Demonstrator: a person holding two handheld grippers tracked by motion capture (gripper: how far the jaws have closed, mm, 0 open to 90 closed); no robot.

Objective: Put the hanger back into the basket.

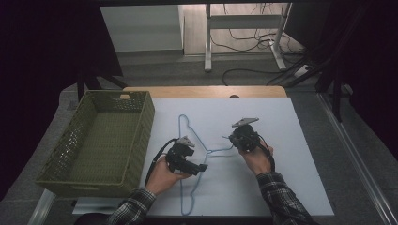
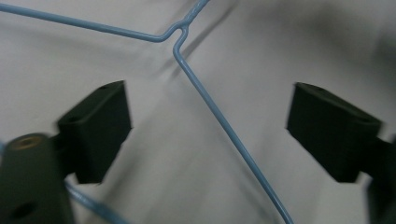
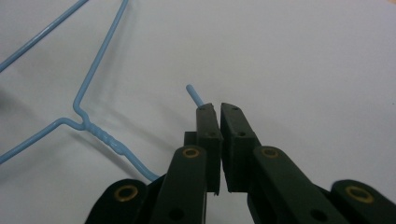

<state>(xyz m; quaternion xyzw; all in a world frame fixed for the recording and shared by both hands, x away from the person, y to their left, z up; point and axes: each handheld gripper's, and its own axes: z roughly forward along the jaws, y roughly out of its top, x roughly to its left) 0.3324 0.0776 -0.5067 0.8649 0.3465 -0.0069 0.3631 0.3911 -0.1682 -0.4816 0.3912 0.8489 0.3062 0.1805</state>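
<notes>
A light-blue wire hanger (image 1: 212, 151) lies flat on the white sheet (image 1: 286, 159), its hook pointing right. My left gripper (image 1: 202, 167) is low over the hanger's shoulder, just left of the twisted neck. In the left gripper view its jaws (image 2: 208, 107) stand open with one arm of the hanger (image 2: 219, 119) running between them, touching neither pad. My right gripper (image 1: 231, 138) is at the hook. In the right gripper view it (image 3: 219, 109) is shut on the hook wire, whose tip (image 3: 192, 91) sticks out past the fingertips, and the twisted neck (image 3: 105, 135) is at the left.
An empty olive-green plastic basket (image 1: 145, 126) stands at the left edge of the sheet, close to my left hand. A wooden table edge (image 1: 206, 91) runs along the far side. Beyond it are desk legs and cables on the floor.
</notes>
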